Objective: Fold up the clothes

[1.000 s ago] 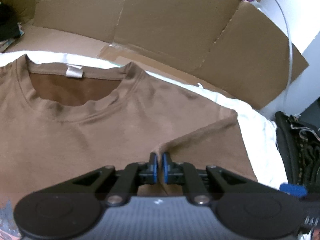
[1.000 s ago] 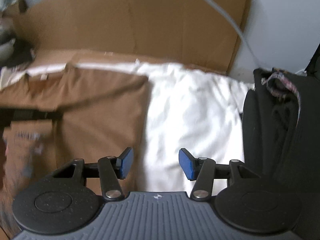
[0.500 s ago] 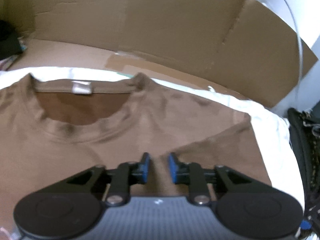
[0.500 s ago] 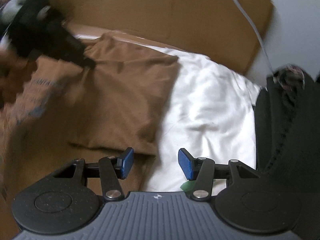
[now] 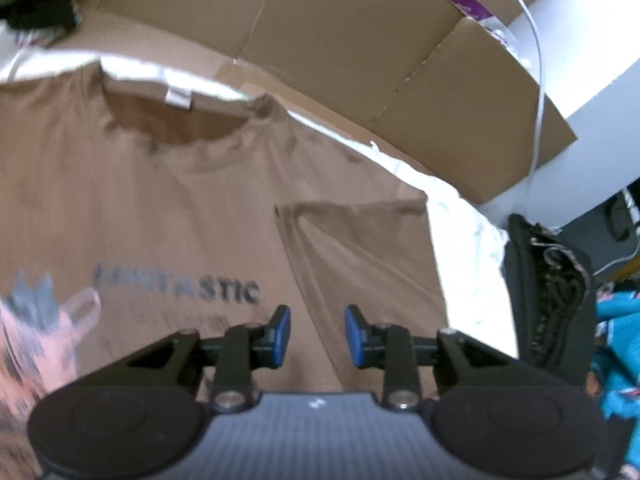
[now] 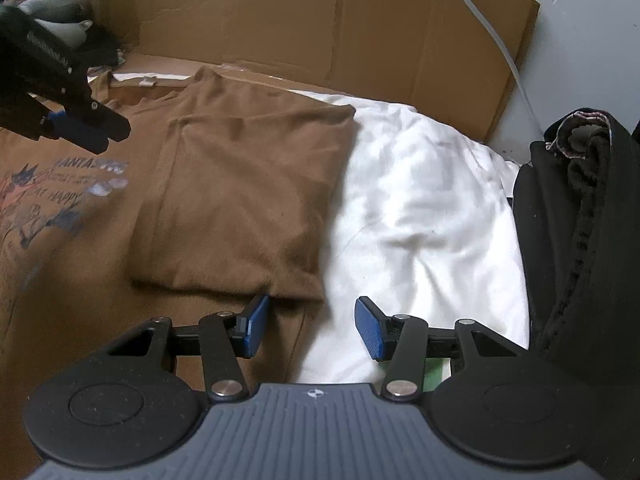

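Over the brown shirt (image 5: 168,216), whose sleeve (image 6: 248,200) lies folded inward, left tongs (image 5: 316,336) and right tongs (image 6: 308,326) hang open, empty.

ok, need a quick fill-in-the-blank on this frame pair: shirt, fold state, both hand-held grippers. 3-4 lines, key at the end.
1. The t-shirt being folded is ____ in colour.
2. Its folded-over sleeve lies on top of the shirt's ____.
3. The pads of the right hand-held gripper are ____, nothing pinched between them.
4. The left hand-held gripper hangs over the shirt, holding ____.

Missing words: brown; body; apart; nothing
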A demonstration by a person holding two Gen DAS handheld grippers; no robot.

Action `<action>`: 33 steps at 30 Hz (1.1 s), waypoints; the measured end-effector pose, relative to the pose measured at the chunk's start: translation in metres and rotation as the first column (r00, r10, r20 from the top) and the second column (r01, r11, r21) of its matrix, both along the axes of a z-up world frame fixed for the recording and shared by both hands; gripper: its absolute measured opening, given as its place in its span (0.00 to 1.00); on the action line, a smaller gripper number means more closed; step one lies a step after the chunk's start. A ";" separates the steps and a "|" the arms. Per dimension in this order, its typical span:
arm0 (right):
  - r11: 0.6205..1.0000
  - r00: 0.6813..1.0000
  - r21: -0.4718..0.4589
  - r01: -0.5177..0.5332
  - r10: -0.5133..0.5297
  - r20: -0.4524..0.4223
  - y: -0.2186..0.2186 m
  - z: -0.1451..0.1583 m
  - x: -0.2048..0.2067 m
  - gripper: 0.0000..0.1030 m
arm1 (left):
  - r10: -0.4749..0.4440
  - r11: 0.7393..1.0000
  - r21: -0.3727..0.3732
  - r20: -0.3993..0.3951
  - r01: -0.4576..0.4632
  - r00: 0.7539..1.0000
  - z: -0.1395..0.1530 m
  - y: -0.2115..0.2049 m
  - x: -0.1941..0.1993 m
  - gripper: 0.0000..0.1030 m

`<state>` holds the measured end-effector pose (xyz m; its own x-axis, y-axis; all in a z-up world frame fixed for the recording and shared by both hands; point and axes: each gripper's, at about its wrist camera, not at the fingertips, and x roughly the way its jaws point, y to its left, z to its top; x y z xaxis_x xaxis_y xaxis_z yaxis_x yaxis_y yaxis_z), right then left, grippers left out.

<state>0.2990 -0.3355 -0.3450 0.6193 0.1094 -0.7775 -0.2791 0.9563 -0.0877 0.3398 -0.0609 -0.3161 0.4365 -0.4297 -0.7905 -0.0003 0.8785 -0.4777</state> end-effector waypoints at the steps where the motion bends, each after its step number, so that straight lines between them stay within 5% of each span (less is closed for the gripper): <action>1: 1.000 1.000 -0.002 -0.005 0.005 0.002 0.000 -0.001 -0.003 0.53 | 0.010 1.000 -0.021 -0.014 -0.010 1.000 0.000 -0.002 -0.004 0.30; 15: 0.999 0.998 0.034 0.040 -0.041 0.040 -0.010 -0.007 -0.007 0.53 | 0.051 0.993 -0.095 -0.161 -0.067 0.986 -0.040 -0.034 -0.033 0.30; 27: 0.998 0.994 0.033 0.057 -0.060 0.095 -0.012 -0.014 -0.013 0.52 | 0.175 0.943 -0.242 -0.229 -0.230 0.957 -0.066 -0.032 -0.043 0.30; 30: 0.997 0.992 0.028 0.068 -0.071 0.107 -0.009 -0.015 -0.012 0.51 | 0.184 0.953 -0.197 -0.223 -0.230 0.957 -0.065 -0.033 -0.045 0.06; 33: 0.998 0.991 0.023 0.063 -0.065 0.117 -0.004 -0.015 -0.009 0.30 | 0.199 0.952 -0.190 -0.207 -0.239 0.958 -0.059 -0.028 -0.050 0.05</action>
<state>0.2903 -0.3399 -0.3605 0.7124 0.0812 -0.6970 -0.2062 0.9737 -0.0973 0.2900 -0.0885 -0.3754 0.3947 -0.5052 -0.7674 -0.2869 0.7258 -0.6253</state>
